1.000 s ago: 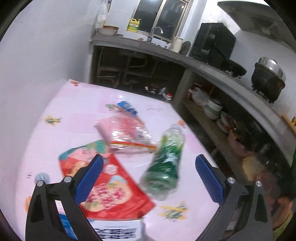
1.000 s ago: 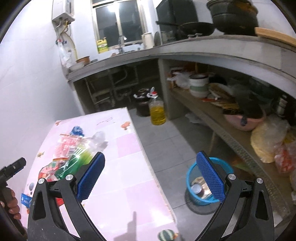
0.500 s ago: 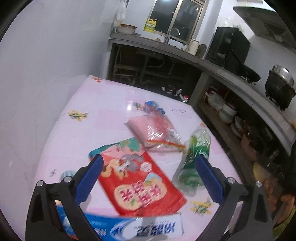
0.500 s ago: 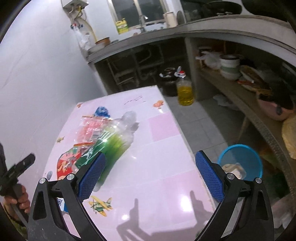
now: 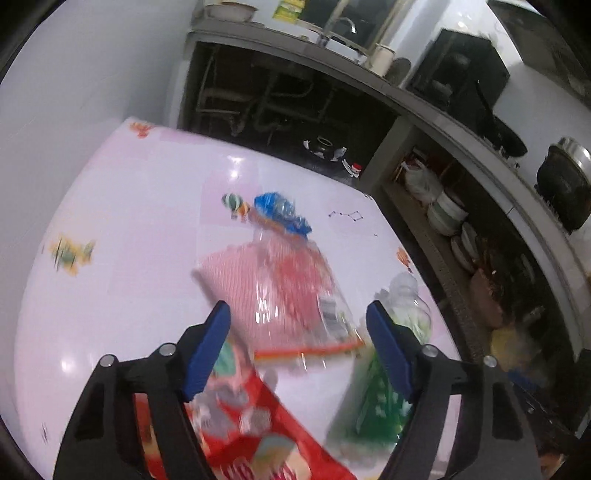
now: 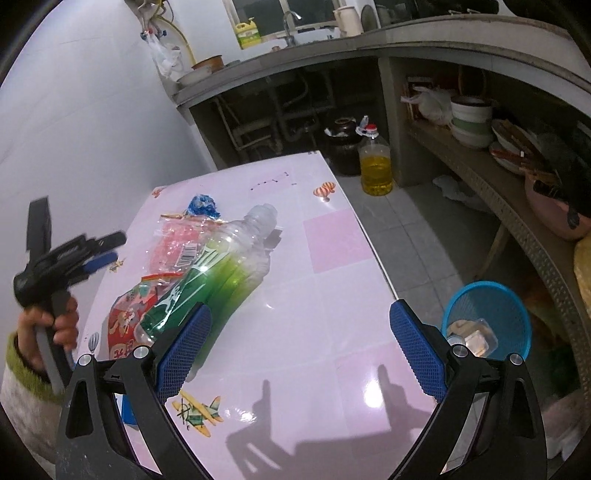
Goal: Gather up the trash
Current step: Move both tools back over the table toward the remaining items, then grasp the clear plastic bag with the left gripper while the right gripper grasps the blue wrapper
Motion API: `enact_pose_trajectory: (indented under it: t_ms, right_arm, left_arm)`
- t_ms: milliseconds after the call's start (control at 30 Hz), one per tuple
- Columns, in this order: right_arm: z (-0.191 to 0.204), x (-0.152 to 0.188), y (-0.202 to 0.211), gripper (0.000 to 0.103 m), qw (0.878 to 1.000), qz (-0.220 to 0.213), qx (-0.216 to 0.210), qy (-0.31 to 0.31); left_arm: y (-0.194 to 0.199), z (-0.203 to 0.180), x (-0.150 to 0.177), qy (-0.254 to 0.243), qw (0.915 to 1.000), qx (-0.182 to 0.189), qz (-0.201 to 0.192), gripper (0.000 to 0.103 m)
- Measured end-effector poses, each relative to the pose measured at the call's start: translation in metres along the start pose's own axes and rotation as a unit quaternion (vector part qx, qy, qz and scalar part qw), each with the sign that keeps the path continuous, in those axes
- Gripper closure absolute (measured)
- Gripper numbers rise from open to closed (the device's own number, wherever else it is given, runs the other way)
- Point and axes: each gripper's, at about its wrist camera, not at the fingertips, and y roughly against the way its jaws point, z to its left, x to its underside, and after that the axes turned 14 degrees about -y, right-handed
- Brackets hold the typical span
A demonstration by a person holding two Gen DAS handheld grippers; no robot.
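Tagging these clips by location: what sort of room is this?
Most likely a home kitchen: a concrete counter with a sink tap, stacked bowls on the shelf beneath, and a big cooking pot.

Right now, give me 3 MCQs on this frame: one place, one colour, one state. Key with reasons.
1. Where is the blue mesh plastic basket?
A. On the pink tiled table
B. On the floor beside the table
C. On the concrete shelf

2. What colour is the label of the clear plastic bottle lying on the pink tiled table?
A. Green
B. Yellow
C. Black

3. How is the right gripper?
A. Shut on the bottle
B. Shut on a wrapper
C. Open, holding nothing

Key: 1 B, it stands on the grey floor tiles off the table's right edge. 2 A, a green label wraps its lower half. 3 C, the blue pads stand wide apart over bare tabletop.
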Motion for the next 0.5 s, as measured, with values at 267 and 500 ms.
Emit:
enact_pose_trajectory:
  t_ms: [267, 500]
  right_arm:
    - [-0.002, -0.002, -0.006, 0.01, 1.0, 0.004, 0.001, -0.003]
    - [-0.008, -0.003, -0.006, 0.011, 1.0, 0.001, 0.006, -0.011]
  left_arm:
    - [-0.058, 0.002, -0.018, -0.048, 0.9951, -0.052, 0.068, 0.049]
    - [-0.068, -0.004, -0.006, -0.066, 0.9906, -0.072, 0.096, 0.077]
